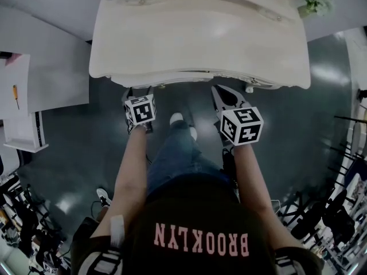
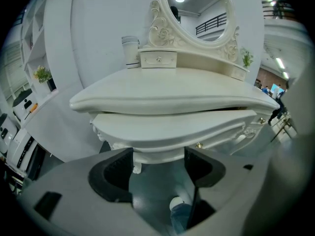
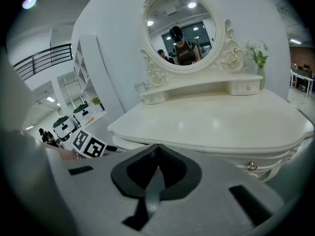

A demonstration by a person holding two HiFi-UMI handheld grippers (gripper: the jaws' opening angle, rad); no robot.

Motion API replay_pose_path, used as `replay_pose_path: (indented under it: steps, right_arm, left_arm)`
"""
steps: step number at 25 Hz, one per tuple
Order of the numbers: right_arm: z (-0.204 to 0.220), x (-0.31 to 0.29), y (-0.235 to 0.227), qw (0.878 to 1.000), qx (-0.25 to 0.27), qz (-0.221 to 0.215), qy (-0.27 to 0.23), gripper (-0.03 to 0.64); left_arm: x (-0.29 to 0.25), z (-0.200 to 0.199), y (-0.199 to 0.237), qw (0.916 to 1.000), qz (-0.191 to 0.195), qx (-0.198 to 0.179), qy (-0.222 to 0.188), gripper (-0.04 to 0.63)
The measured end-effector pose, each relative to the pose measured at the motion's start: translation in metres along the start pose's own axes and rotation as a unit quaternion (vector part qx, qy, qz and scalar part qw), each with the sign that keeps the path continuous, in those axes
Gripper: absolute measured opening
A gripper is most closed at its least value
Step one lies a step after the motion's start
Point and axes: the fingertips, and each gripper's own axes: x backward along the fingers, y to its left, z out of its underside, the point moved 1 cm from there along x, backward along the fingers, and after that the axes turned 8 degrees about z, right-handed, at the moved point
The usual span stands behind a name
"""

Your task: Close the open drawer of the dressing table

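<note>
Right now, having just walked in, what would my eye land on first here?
The cream dressing table fills the scene, with its carved oval mirror standing at the back of the top. Its drawer juts out under the top, right ahead of the left gripper, whose jaws are apart; the right gripper beside it is shut.

Cream drawer [image 2: 167, 129], curved front, slightly pulled out beneath dressing table [image 2: 172, 95] top.
</note>
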Motion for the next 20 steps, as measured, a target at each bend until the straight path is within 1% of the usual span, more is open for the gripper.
replay_pose_path:
  steps: [10, 14, 20]
  right_arm:
    - [-0.005, -0.001, -0.006, 1.000, -0.006, 0.023, -0.004, -0.003]
    - [-0.008, 0.000, -0.006, 1.000, -0.004, 0.029, -0.007, -0.003]
    - [-0.013, 0.004, -0.011, 0.999, 0.003, 0.040, -0.012, -0.003]
  left_arm:
    - [-0.011, -0.015, 0.004, 1.0000, 0.002, -0.007, -0.003, 0.316]
    - [-0.017, -0.023, 0.006, 0.9999, 0.002, -0.012, -0.011, 0.316]
    - [-0.022, -0.031, 0.006, 0.9998, -0.007, -0.012, -0.013, 0.316]
